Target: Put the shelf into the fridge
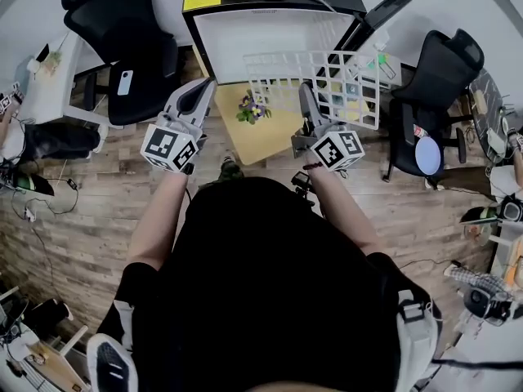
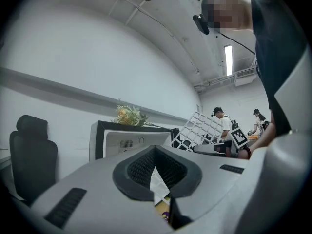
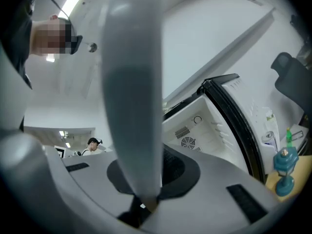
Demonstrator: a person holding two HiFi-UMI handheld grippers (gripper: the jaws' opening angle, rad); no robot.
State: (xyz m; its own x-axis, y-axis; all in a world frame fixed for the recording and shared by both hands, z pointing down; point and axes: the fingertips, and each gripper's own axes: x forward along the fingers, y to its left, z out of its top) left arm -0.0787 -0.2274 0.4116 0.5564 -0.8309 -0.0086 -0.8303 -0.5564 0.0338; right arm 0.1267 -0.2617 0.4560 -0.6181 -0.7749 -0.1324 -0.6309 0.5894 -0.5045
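Nothing legible anywhere, honestly. The closest thing to a label is a yellow sticker [image 1: 202, 2] on the top of the fridge [image 1: 270, 33], up ahead of the left gripper [image 1: 201, 90], and whatever is printed on it is too small to read. The cube [image 1: 170, 148] on that gripper and the cube [image 1: 340, 149] on the right gripper [image 1: 305, 96] only show black-and-white square marker patterns, no letters or numbers.
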